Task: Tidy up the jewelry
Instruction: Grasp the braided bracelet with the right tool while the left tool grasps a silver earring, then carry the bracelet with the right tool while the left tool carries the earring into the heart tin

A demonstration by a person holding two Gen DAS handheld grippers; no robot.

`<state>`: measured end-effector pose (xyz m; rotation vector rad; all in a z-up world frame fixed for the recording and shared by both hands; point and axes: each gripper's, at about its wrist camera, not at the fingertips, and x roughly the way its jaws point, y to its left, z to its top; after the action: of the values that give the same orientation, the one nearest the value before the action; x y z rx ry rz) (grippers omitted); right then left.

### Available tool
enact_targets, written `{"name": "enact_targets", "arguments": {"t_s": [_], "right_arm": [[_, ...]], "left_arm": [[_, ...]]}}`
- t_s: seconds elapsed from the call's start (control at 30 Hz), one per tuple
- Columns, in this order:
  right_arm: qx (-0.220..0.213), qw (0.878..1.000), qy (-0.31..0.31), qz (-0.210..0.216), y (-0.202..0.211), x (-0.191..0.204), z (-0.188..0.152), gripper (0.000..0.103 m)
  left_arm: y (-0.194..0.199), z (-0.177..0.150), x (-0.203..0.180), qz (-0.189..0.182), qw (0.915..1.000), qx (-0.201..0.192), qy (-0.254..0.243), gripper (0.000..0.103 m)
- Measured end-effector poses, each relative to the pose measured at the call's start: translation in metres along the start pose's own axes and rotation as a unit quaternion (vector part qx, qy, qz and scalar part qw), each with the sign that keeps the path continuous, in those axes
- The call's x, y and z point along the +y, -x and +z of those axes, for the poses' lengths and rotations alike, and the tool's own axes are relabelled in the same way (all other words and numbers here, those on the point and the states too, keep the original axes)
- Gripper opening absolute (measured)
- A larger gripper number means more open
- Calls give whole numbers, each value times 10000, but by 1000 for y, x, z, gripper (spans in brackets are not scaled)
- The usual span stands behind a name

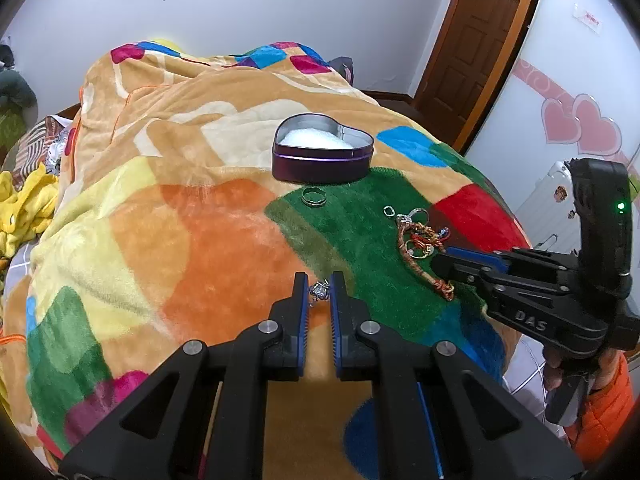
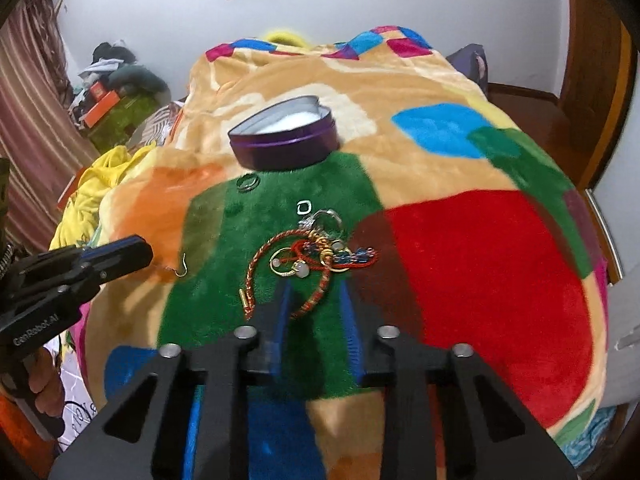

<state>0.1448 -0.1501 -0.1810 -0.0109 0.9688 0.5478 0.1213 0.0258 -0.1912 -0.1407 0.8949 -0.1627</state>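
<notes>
An open purple heart-shaped tin (image 1: 320,166) (image 2: 286,150) with white padding sits on the patchwork blanket. In front of it lie a silver ring (image 1: 314,196) (image 2: 247,182), a small square silver link (image 1: 389,211) (image 2: 304,207) and a tangle of red-gold braided bracelet, rings and beads (image 1: 418,240) (image 2: 316,254). My left gripper (image 1: 319,284) (image 2: 146,252) is shut on a small silver earring (image 1: 320,291), whose hook (image 2: 182,267) dangles over the blanket. My right gripper (image 2: 315,298) (image 1: 442,262) stands open at the tangle's near side, with the bracelet's cord (image 2: 316,300) between its fingers.
The blanket (image 2: 480,260) humps over a bed and falls away at the right. Yellow cloth (image 1: 20,212) lies at the left, and a wooden door (image 1: 476,40) stands behind on the right. A hand in an orange sleeve (image 1: 604,408) holds the right gripper.
</notes>
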Motion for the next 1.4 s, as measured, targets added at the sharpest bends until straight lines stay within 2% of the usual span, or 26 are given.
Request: {"name": "enact_targets", "arguments": {"t_s": [0.07, 0.2, 0.37, 0.57, 0.8, 0.9, 1.17, 1.4], "right_arm": [[-7, 10000, 55, -23, -2, 2, -1, 9], [-131, 9999, 92, -4, 3, 3, -1, 4], [-341, 9992, 199, -45, 16, 7, 2, 4], [-517, 9982, 307, -64, 25, 11, 9, 3], [-664, 9972, 338, -41, 32, 14, 15, 3], [-699, 9970, 341, -27, 33, 15, 16, 3], [-929, 9950, 367, -7, 43, 16, 28, 3], [-1110, 9931, 367, 51, 44, 17, 43, 3]], "left_arm": [[0, -1, 1, 9, 10000, 24, -6, 9], [-3, -6, 0, -62, 9998, 197, -36, 10], [-12, -11, -3, -18, 9993, 353, -84, 17], [-19, -12, -1, 136, 9993, 342, -55, 19], [-22, -11, 2, 230, 9994, 249, -40, 18], [-23, -10, 2, 314, 9992, 212, -107, 9], [-11, -2, 3, 366, 9992, 79, -117, 9], [10, 17, 3, 327, 9990, -261, -132, 9]]}}
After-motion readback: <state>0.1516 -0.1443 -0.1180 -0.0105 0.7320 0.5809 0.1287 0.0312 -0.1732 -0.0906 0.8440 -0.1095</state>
